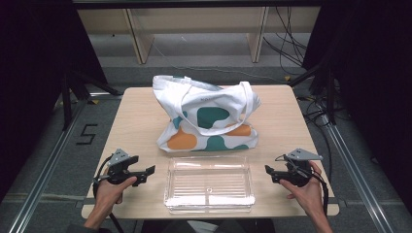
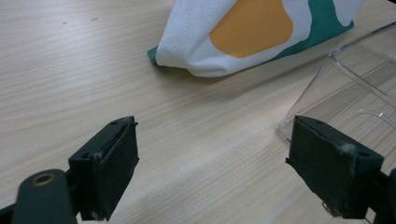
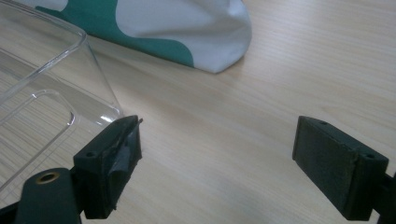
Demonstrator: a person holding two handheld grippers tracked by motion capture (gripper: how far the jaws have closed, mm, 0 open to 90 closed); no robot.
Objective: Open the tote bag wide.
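Clear tray [image 1: 209, 184] between both gaping claws; bag [image 1: 206, 116] apparently touches behind.

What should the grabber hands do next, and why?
Probably reach the right gripper forward to the tote bag. Both it and the left gripper are open and hold nothing, the clear tray is empty, and the bag looks full.

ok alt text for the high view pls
A white tote bag with green and orange blobs stands on a wooden table, with a clear plastic tray in front of it. A person's hands hold the left gripper and right gripper either side of the tray, fingers open.
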